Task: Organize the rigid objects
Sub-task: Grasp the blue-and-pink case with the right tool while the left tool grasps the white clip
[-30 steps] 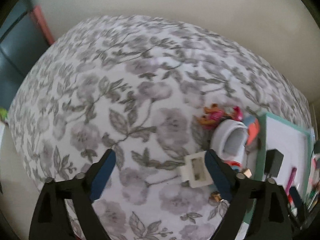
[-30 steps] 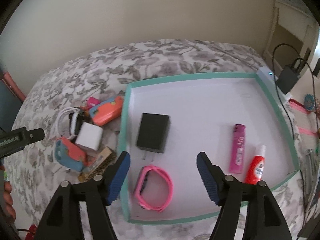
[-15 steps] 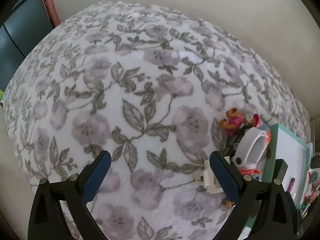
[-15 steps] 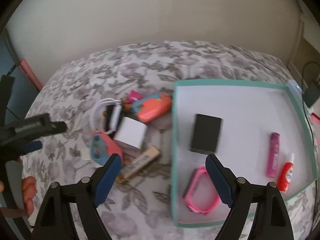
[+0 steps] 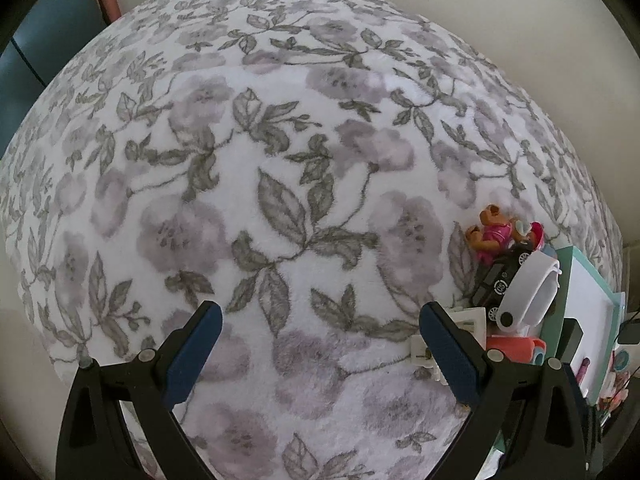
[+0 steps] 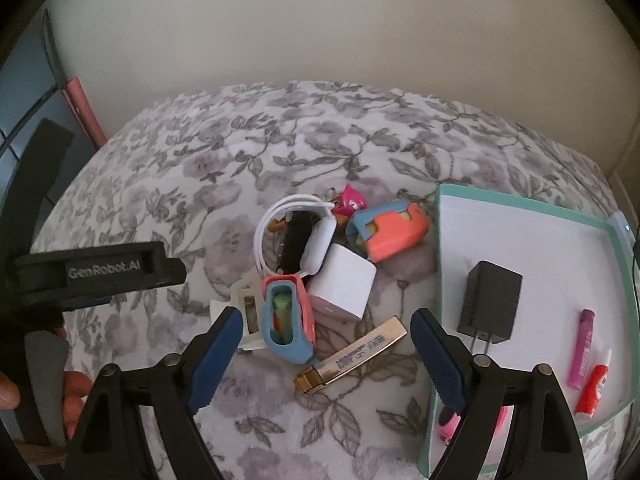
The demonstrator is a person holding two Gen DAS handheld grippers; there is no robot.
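My right hand-held gripper (image 6: 326,344) has just been opening and now stands spread over the clutter on the floral blanket (image 6: 224,168), nothing pinched. Between its fingers lie a coral-and-blue case (image 6: 288,320) and a gold-tipped flat stick (image 6: 350,356); a white charger cube (image 6: 342,286) sits just beyond, touching a white cable loop (image 6: 288,216). A second coral-and-blue case (image 6: 390,232) rests beside the teal-rimmed tray (image 6: 440,264). The tray holds a black adapter (image 6: 490,302), a pink tube (image 6: 582,350) and a red bottle (image 6: 592,390). My left hand-held gripper (image 5: 318,344) is spread above bare blanket, empty, with a toy figure (image 5: 492,234) and white band (image 5: 532,292) to its right.
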